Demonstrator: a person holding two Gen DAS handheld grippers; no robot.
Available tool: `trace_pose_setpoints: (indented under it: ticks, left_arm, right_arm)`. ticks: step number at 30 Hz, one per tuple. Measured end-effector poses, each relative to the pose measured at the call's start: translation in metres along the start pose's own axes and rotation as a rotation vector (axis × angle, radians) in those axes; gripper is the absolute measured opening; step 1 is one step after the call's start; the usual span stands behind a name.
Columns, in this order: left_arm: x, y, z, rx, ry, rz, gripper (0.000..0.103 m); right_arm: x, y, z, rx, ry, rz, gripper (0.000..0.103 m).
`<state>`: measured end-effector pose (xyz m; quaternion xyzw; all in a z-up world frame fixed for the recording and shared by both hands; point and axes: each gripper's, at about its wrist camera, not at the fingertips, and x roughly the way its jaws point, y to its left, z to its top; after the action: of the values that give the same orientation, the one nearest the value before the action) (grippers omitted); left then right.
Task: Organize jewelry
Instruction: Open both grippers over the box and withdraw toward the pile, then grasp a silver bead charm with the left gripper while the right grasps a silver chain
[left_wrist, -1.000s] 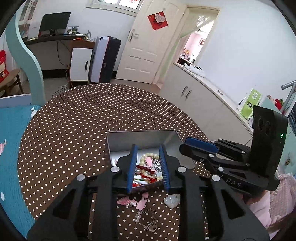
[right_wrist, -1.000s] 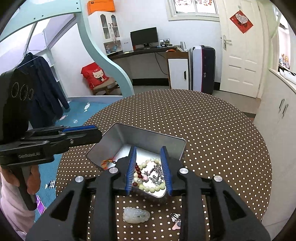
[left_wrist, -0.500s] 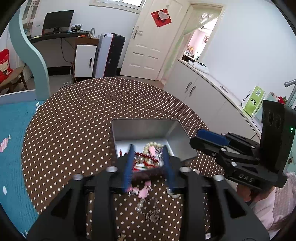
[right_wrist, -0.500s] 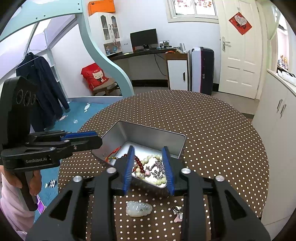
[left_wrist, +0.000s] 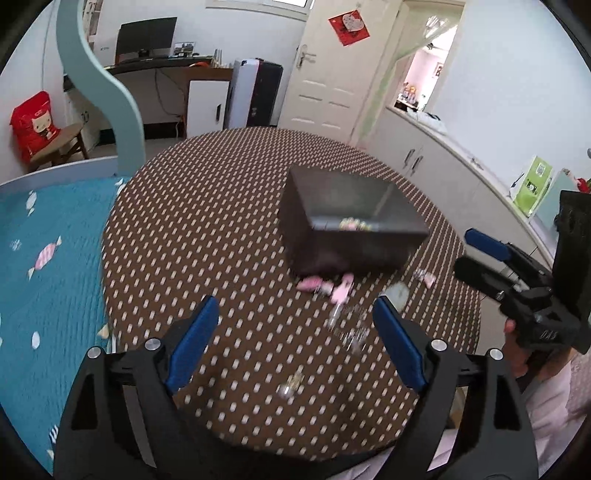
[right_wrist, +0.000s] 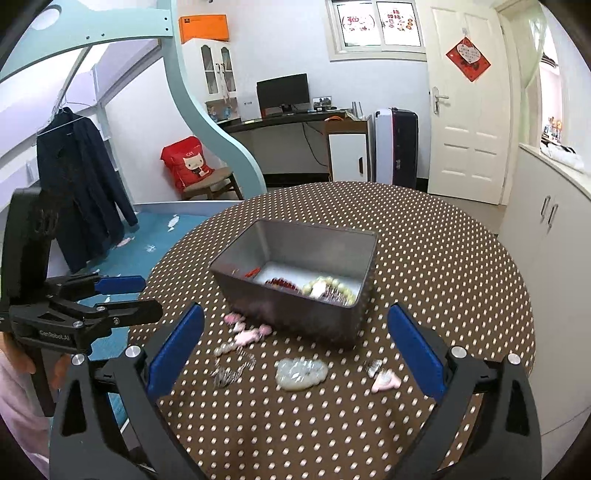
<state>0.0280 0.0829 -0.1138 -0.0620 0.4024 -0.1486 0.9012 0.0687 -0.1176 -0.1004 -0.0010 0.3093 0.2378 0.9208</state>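
Note:
A grey metal tin (right_wrist: 295, 306) stands on the round dotted table (right_wrist: 443, 266); it also shows in the left wrist view (left_wrist: 347, 236). Bead bracelets (right_wrist: 328, 290) lie inside it. Loose on the table in front lie pink hair clips (right_wrist: 247, 332), a silver chain (right_wrist: 232, 369), a pale jade pendant (right_wrist: 301, 373) and a small pink piece (right_wrist: 384, 380). My left gripper (left_wrist: 295, 332) is open and empty, back from the tin. My right gripper (right_wrist: 295, 343) is open and empty above the loose pieces. The left wrist view is blurred.
The table edge runs close in front of both grippers. A blue bed (left_wrist: 44, 258) lies left of the table. White cabinets (right_wrist: 546, 236) stand to the right. A small shiny piece (left_wrist: 291, 384) lies near the table's front.
Both grippers have opened wide and pulled back from the tin's near rim. The left wrist view has swung, with the tin now farther off and to the right.

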Motion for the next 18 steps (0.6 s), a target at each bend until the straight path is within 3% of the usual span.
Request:
trace_pose_setpoints:
  ticks: [7,12,18]
  left_arm:
    - [-0.006,0.002,-0.041,0.058,0.017,0.043,0.085]
    - [-0.003,-0.008,-0.059,0.162,0.015,0.030,0.070]
    - [0.009,-0.014,-0.060,0.190,0.032,0.055,0.053]
  right_arm:
    - [-0.009,-0.003,-0.024,0.048,-0.020,0.003,0.096]
    - [-0.006,-0.007,-0.038,0.080,-0.001,-0.010,0.096]
    - [0.000,-0.007,-0.053,0.107,0.034,-0.001,0.096]
